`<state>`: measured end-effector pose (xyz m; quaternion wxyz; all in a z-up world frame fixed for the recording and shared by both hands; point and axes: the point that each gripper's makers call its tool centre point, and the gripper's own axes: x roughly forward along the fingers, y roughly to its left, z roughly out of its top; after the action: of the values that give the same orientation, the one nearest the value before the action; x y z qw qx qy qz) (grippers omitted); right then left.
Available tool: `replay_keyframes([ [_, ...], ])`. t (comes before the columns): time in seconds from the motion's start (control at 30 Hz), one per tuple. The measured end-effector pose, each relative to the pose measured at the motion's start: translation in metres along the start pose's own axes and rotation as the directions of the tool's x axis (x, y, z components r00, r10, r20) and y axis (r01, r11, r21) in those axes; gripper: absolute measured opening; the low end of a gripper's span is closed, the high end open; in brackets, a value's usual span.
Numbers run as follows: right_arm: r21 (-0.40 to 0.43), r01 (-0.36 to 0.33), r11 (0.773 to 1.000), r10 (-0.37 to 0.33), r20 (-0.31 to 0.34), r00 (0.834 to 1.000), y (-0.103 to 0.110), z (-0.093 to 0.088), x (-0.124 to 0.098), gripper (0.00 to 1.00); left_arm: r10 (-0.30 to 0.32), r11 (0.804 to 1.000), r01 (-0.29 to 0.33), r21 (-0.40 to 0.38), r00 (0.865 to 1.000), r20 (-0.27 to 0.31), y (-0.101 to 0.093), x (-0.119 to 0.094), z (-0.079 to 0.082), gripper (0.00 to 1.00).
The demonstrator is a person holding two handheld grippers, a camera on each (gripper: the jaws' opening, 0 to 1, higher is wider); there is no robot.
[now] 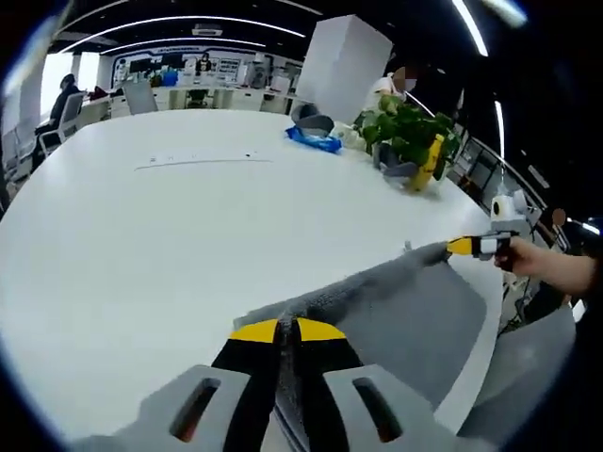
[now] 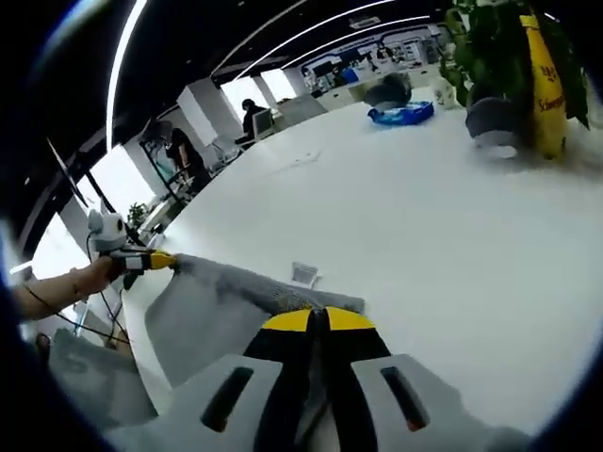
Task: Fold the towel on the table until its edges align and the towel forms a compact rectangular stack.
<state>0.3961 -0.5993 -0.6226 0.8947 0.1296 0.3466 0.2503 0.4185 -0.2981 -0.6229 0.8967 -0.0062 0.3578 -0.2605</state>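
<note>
Two grippers hold one grey towel [image 1: 396,301] at its two ends, above the near edge of the white table [image 1: 170,245]. In the left gripper view the left gripper [image 1: 287,331] has its yellow-tipped jaws clenched on one corner, and the right gripper [image 1: 468,246] pinches the far-right corner. In the right gripper view the right gripper [image 2: 316,321] is closed on the towel [image 2: 221,301] (its label is visible). Far away stand a potted plant [image 1: 407,137] and a blue bag [image 1: 314,140].

Towel [image 1: 396,301] corner hidden between the left tongs [image 1: 287,330], its near edge cut off below the counter [image 1: 170,245] rim, tiny label [image 2: 303,274] unreadable, distant people [image 2: 252,115] blurred, yellow bottle [image 2: 546,75] lettering indistinct
</note>
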Motion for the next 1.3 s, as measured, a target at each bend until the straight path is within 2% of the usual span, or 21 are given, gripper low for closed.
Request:
replay_keyframes([
  [0.07, -0.033, -0.003, 0.999, 0.003, -0.001, 1.0, 0.002, 0.0, 0.001, 0.03, 0.024, 0.999, -0.024, 0.024, 1.0, 0.001, 0.002, 0.002, -0.001, 0.21],
  [0.1, -0.055, 0.005, 0.998, -0.006, -0.009, 1.0, 0.002, 0.0, 0.002, 0.05, 0.032, 0.999, -0.032, 0.037, 0.999, 0.002, 0.002, 0.003, -0.001, 0.22],
  [0.2, -0.117, 0.014, 0.993, -0.017, -0.025, 1.0, 0.002, -0.002, 0.003, 0.1, 0.033, 0.998, -0.033, 0.048, 0.999, 0.003, -0.001, 0.001, -0.002, 0.22],
  [0.4, -0.178, 0.014, 0.984, -0.018, -0.025, 1.0, 0.005, -0.001, -0.001, 0.12, 0.028, 0.998, -0.03, 0.063, 0.999, 0.044, -0.015, -0.007, 0.003, 0.23],
  [0.6, -0.256, 0.032, 0.966, -0.038, -0.018, 0.999, 0.003, 0.003, -0.007, 0.15, -0.026, 1.0, 0.024, 0.017, 0.991, 0.13, -0.046, -0.017, 0.017, 0.24],
  [0.7, -0.317, 0.051, 0.947, -0.052, 0.006, 0.999, 0.002, 0.009, -0.011, 0.12, -0.061, 0.998, 0.057, 0.031, 0.988, 0.141, -0.065, -0.016, 0.018, 0.24],
  [0.8, -0.359, 0.06, 0.931, -0.057, 0.019, 0.998, 0.004, 0.014, -0.014, 0.06, -0.108, 0.992, 0.099, 0.081, 0.987, 0.115, -0.091, -0.011, 0.011, 0.23],
  [0.9, -0.4, 0.065, 0.914, -0.058, 0.03, 0.998, 0.007, 0.017, -0.014, 0.0, -0.155, 0.985, 0.146, 0.092, 0.982, 0.104, -0.116, -0.008, 0.007, 0.22],
  [1.03, -0.428, 0.054, 0.902, -0.048, 0.024, 0.999, 0.014, 0.018, -0.011, 0.0, -0.211, 0.971, 0.202, 0.125, 0.976, 0.061, -0.147, -0.002, -0.006, 0.2],
  [1.13, -0.462, 0.03, 0.886, -0.031, 0.005, 1.0, 0.02, 0.015, -0.008, 0.0, -0.272, 0.949, 0.265, 0.171, 0.962, 0.021, -0.17, 0.0, -0.017, 0.18],
  [1.3, -0.522, -0.045, 0.852, 0.024, -0.048, 0.999, 0.038, 0.007, 0.0, 0.0, -0.302, 0.934, 0.3, 0.192, 0.953, -0.019, -0.191, 0.007, -0.029, 0.15],
])
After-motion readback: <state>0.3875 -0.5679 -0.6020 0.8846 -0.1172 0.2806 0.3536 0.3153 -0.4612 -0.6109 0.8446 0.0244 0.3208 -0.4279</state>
